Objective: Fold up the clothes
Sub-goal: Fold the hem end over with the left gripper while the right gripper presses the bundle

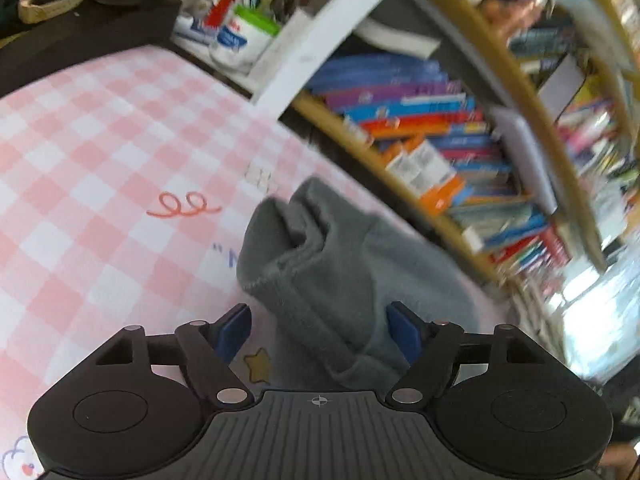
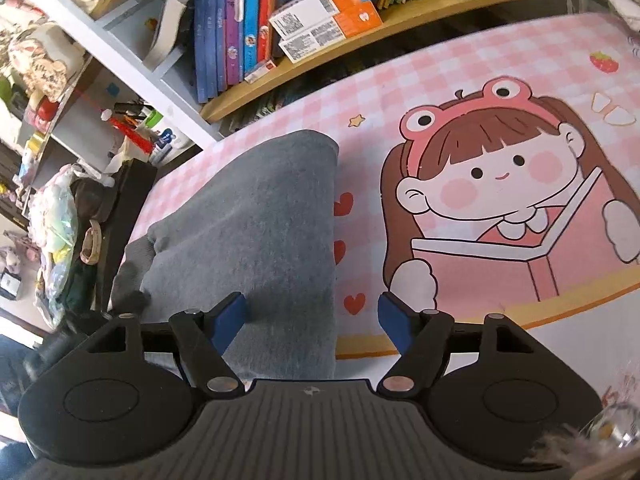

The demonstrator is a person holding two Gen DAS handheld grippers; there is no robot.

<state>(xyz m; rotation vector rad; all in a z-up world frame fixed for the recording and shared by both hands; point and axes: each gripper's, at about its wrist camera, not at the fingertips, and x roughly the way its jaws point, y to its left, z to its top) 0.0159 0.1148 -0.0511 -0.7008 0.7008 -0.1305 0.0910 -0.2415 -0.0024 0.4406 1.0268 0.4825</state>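
**Folding a grey garment on a pink checked surface**

Lying as a long, narrow strip on the pink checked mat that covers the surface [image 2: 460, 60], the grey garment [image 2: 256, 220] has a straight, tidy right edge running away from the camera and a rounded fold at its far end near the bookshelf [image 2: 304, 68]. That straight edge suggests the cloth is already doubled over lengthwise; whether more folds are to follow or this is the finished bundle, the pictures do not settle.

The right tool [image 2: 312, 320] stands wide open above the near end of the strip, one blue pad over the cloth and the other over the mat beside its edge, holding nothing. Placed so, it straddles the garment's right edge, which would suit either taking hold of that edge or having just let it go.

From the left wrist view, the left tool [image 1: 318, 328] is also spread wide, with a thick ribbed hem or cuff of the garment [image 1: 328, 280] lying between its pads but not pinched. There the cloth looks bunched and layered, a rolled lip showing at its far end. The background is smeared, so this tool seems to be in motion.

Cluttered shelves and a dark box [image 1: 80, 40] sit past the mat, well apart from the garment.
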